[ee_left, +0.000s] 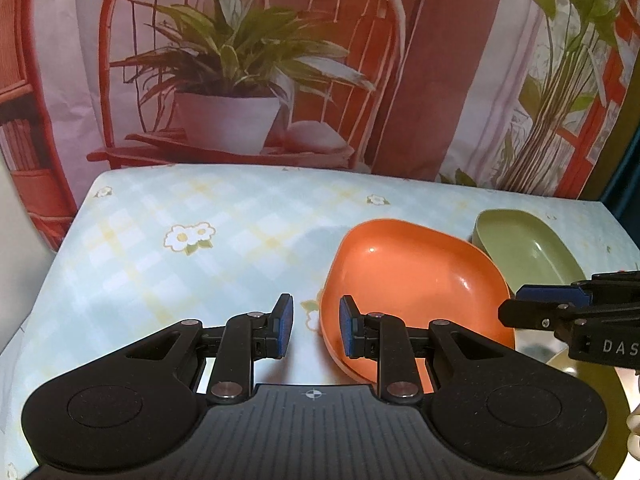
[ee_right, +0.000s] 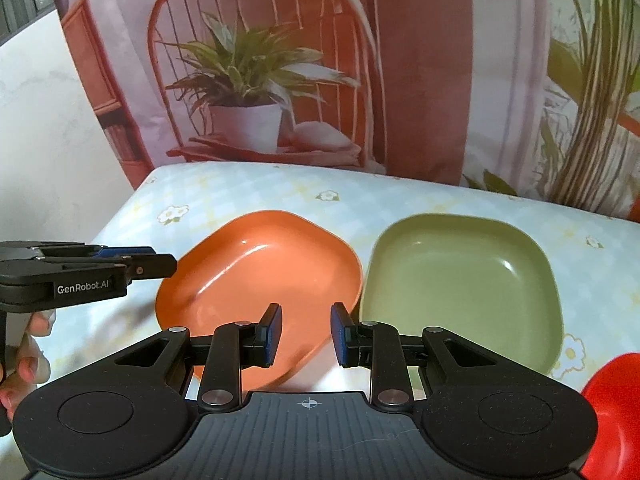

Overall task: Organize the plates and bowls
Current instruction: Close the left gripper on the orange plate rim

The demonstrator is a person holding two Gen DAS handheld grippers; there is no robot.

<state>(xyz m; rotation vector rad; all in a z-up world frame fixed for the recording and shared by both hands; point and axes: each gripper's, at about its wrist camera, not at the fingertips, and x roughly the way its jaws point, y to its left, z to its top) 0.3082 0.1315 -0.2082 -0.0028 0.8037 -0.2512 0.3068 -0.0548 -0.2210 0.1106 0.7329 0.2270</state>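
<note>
An orange square plate (ee_left: 412,280) lies tilted on the flowered tablecloth, its right edge resting on the rim of a green square plate (ee_left: 524,252). Both show in the right wrist view, the orange plate (ee_right: 256,280) left of the green plate (ee_right: 464,284). My left gripper (ee_left: 316,330) is open and empty, its jaws at the orange plate's near left rim. My right gripper (ee_right: 306,334) is open and empty, over the orange plate's near right edge. The right gripper also shows in the left wrist view (ee_left: 548,300), and the left gripper in the right wrist view (ee_right: 156,260).
A red dish (ee_right: 612,404) sits at the near right edge. The flowered tablecloth (ee_left: 180,240) runs left and back. A printed backdrop (ee_left: 280,60) with a chair and plants stands right behind the table. A white wall (ee_right: 40,120) is to the left.
</note>
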